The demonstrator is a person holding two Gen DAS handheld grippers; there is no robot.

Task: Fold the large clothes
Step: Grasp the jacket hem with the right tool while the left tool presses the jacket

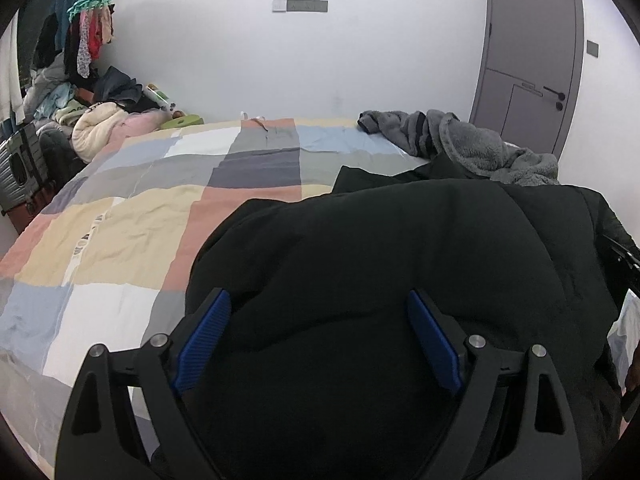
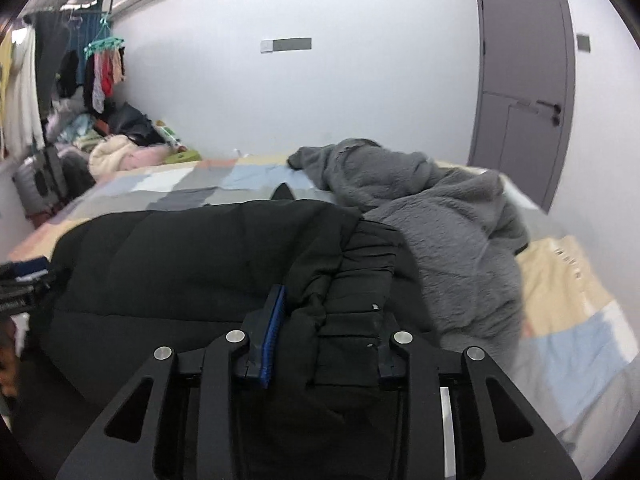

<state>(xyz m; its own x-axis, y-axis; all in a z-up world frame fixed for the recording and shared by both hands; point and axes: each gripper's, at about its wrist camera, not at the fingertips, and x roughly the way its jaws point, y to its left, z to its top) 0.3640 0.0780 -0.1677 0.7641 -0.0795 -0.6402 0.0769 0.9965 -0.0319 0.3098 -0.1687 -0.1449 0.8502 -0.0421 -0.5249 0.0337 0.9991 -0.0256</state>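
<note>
A large black padded jacket (image 1: 400, 248) lies bunched on the bed's checked sheet (image 1: 132, 240). My left gripper (image 1: 318, 312) is open, its blue pads (image 1: 208, 336) spread wide over the jacket's near part. In the right wrist view the jacket (image 2: 192, 252) fills the lower left. My right gripper (image 2: 324, 320) is shut on a ribbed black cuff or hem of the jacket (image 2: 360, 292); only the left blue pad (image 2: 274, 328) shows, the other is hidden by cloth. The left gripper shows at the left edge (image 2: 20, 280).
A grey fleece garment (image 2: 440, 232) lies heaped right behind the jacket, also seen in the left wrist view (image 1: 480, 140). A pile of clothes (image 1: 92, 116) and hanging laundry (image 1: 92, 32) stand at the far left. A suitcase (image 1: 22, 164) stands beside the bed. A grey door (image 1: 532, 56) is far right.
</note>
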